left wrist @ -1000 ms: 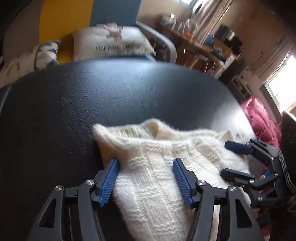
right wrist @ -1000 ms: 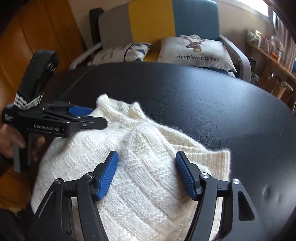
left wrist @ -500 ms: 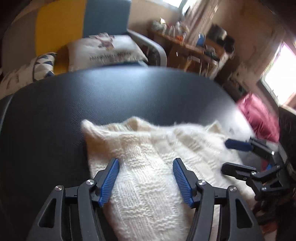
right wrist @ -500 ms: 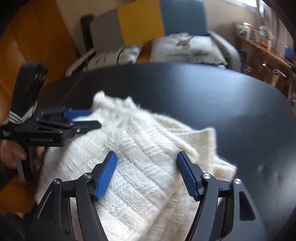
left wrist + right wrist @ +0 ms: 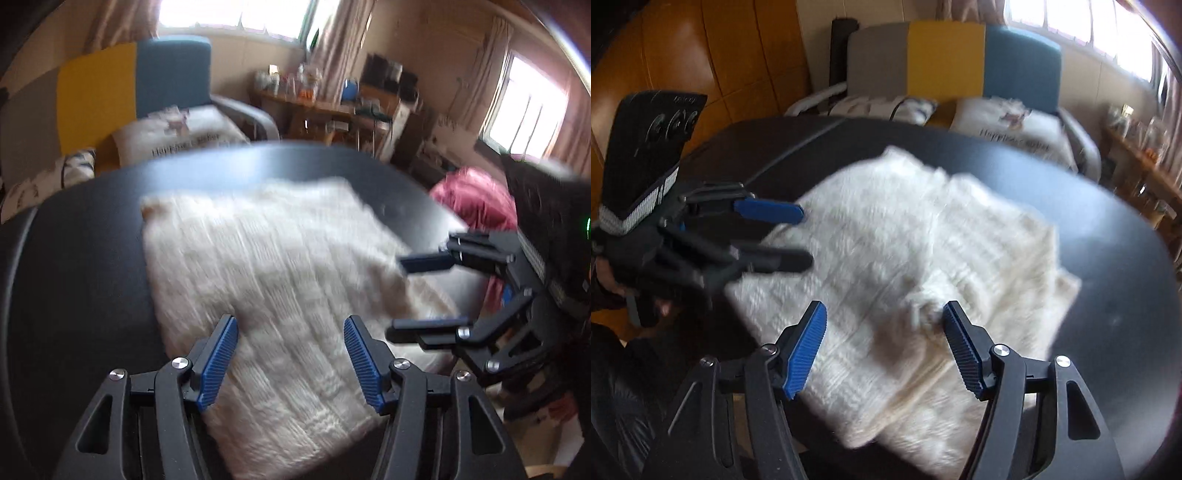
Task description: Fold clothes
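On black table (image 5: pixel 92 229): folded white sweater (image 5: pixel 280 266); left hand-held gripper (image 5: pixel 291 363) and right hand-held gripper (image 5: pixel 884 349) both released, above it.

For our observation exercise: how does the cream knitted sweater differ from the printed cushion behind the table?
The sweater lies flat on the black table; the cushion rests on the sofa.
The sweater is ribbed knit with no print; the cushion is smooth and carries dark lettering.
Both are pale and soft.

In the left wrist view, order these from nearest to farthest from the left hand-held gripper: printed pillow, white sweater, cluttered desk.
From the left hand-held gripper:
1. White sweater, directly beneath it on the table.
2. Printed pillow, beyond the table, left.
3. Cluttered desk, back wall, right.
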`<control>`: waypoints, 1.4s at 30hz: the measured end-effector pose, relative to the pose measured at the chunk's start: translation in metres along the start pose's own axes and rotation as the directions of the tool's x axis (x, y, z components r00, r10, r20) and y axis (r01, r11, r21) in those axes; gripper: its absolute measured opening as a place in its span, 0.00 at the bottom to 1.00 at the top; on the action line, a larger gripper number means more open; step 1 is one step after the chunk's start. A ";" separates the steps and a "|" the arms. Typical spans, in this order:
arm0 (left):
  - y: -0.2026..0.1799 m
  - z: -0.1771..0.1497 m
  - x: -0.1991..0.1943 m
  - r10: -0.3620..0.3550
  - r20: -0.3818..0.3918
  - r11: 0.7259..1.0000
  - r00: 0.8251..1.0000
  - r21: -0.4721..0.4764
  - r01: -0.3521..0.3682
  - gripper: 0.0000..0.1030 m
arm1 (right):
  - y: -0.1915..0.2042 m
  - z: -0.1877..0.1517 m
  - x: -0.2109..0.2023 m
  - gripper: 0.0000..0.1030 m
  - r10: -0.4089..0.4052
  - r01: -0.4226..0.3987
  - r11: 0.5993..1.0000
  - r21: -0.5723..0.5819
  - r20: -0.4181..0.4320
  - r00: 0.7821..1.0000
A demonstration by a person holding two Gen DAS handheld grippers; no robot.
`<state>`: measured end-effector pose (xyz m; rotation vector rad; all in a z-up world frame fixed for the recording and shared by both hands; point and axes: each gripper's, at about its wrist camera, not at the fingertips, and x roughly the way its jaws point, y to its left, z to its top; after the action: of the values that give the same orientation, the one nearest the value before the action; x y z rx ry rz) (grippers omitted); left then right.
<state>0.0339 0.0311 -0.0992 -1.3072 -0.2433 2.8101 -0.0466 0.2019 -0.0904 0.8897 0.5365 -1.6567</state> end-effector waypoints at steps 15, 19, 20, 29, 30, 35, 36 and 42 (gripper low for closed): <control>-0.009 -0.024 -0.056 -0.086 0.107 0.996 0.991 0.041 0.082 0.60 | 0.001 -0.030 -0.050 0.63 -0.103 0.100 0.993 0.059 0.035 0.994; -0.013 -0.038 -0.020 -0.056 -0.019 0.997 0.998 0.057 0.057 0.60 | 0.015 -0.030 -0.028 0.63 -0.112 0.112 0.994 0.007 -0.007 0.994; -0.015 -0.039 -0.016 -0.043 -0.023 0.997 0.999 0.067 0.045 0.61 | 0.014 -0.034 -0.017 0.63 -0.121 0.121 0.993 0.006 -0.035 0.992; -0.022 -0.032 -0.050 -0.131 0.064 0.989 0.989 0.083 0.126 0.61 | -0.007 -0.053 -0.030 0.63 -0.159 0.163 0.982 0.092 -0.049 0.986; -0.024 -0.033 -0.047 -0.124 0.054 0.988 0.991 0.096 0.118 0.61 | -0.004 -0.052 -0.036 0.63 -0.139 0.141 0.986 0.089 -0.026 0.990; -0.027 -0.048 -0.010 -0.047 -0.034 0.989 0.998 0.142 0.052 0.61 | -0.008 -0.057 -0.006 0.63 -0.146 0.154 0.984 0.085 -0.091 0.985; -0.028 -0.049 -0.011 -0.041 -0.038 0.987 0.998 0.151 0.046 0.61 | -0.013 -0.060 0.006 0.64 -0.141 0.153 0.983 0.100 -0.116 0.983; -0.016 -0.034 -0.047 -0.138 0.050 0.988 0.989 0.077 0.134 0.61 | -0.029 -0.064 -0.016 0.66 -0.075 0.084 0.968 0.237 -0.045 0.996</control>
<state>0.0898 0.0468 -0.0830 -1.1537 -0.2199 2.7160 -0.0554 0.2670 -0.1195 1.0865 0.4064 -1.8076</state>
